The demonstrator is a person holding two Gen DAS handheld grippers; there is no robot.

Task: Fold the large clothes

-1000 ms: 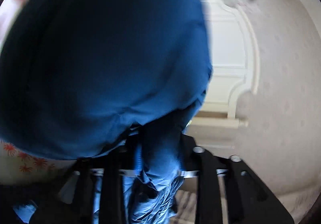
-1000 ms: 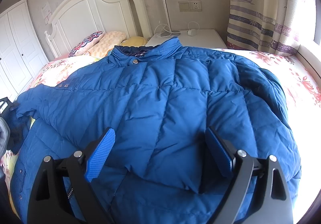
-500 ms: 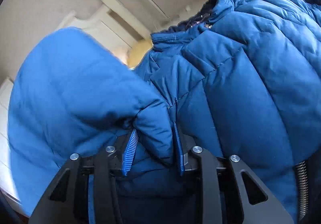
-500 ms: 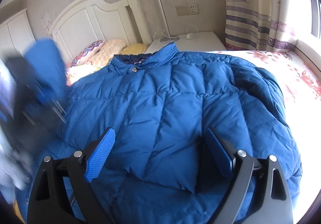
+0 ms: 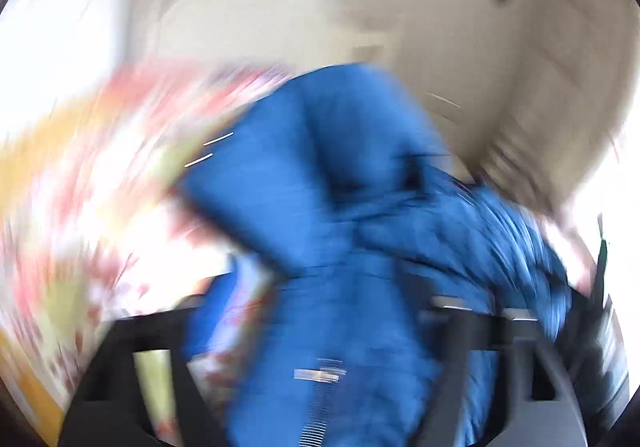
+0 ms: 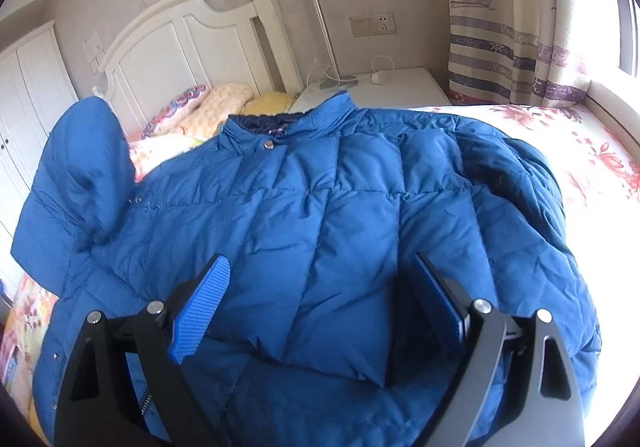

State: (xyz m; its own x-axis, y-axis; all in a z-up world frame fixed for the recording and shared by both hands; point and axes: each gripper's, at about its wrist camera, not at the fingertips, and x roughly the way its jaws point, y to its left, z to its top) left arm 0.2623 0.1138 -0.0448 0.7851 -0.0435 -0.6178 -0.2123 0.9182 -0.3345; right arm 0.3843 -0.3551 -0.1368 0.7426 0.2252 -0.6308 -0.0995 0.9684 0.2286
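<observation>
Across floral-sheeted bed [image 6: 592, 143], collar toward headboard edge: blue quilted puffer jacket [image 6: 320, 207] spread flat. Left sleeve [image 6: 84, 167] flipped inward; body folds outstanding. Left gripper [image 5: 320, 327] fingers opening, sleeve between. Right gripper [image 6: 320, 307] fingers wide, empty.

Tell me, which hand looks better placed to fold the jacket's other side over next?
Probably the right. The right hand-held gripper hangs open over the blue jacket, beside its unfolded sleeve. The left hand-held gripper is blurred, jaws opening around fabric.

A quilted blue puffer jacket [image 6: 320, 215] is lying spread across the floral-sheeted bed [image 6: 592, 143], collar facing the headboard. Its left-side sleeve [image 6: 80, 175] is standing puffed upward.
</observation>
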